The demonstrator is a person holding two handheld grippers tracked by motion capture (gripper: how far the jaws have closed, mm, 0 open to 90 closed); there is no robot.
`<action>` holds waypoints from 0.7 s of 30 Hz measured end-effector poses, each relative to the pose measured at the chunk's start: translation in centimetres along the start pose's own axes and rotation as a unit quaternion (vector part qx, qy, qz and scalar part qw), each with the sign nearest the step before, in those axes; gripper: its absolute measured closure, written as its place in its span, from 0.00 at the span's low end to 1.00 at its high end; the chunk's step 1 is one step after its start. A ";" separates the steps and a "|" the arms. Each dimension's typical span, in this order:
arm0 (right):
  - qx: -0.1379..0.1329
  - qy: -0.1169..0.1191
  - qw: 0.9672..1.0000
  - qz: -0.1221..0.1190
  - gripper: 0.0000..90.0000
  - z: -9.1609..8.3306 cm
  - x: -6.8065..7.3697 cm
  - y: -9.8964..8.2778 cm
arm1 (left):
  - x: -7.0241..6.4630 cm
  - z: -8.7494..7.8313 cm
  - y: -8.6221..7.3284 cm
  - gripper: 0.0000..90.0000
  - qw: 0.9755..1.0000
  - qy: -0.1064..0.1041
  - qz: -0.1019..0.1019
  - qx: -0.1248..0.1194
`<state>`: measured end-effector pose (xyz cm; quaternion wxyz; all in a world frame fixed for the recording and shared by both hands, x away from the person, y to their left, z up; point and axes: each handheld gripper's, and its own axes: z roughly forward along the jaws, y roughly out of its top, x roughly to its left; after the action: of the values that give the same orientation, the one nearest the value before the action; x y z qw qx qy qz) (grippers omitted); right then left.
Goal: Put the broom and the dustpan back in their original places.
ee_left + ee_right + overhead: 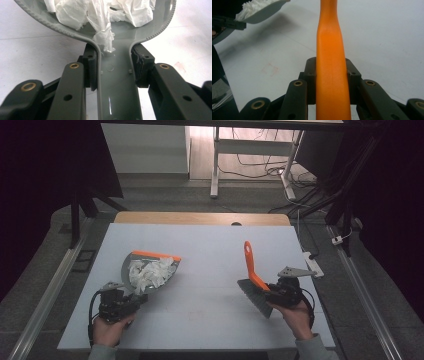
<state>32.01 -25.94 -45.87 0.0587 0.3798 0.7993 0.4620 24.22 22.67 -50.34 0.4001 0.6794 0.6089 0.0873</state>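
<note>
Left gripper clamped on dustpan handle, tissue inside; right gripper clamped on brush, well right, handle pointing far.

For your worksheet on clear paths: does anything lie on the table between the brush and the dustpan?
Nothing visible does: the table between the brush and the dustpan is bare.
</note>
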 end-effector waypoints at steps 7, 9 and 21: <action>0.020 0.002 1.000 0.005 0.78 0.7 0.0 -0.4 | 0.7 0.1 -0.2 0.68 1.000 0.009 -0.018 -0.006; 0.023 0.000 1.000 0.007 0.78 0.8 0.1 -0.5 | 0.7 0.1 -0.2 0.68 1.000 0.012 -0.021 -0.010; 0.048 -0.005 0.999 0.021 0.78 1.8 0.1 -1.3 | 1.8 0.9 -0.6 0.68 0.998 0.032 -0.045 -0.003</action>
<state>32.07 -24.97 -47.88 0.0342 0.4010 0.8122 0.4223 24.76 23.86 -52.01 0.3855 0.6474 0.6509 0.0928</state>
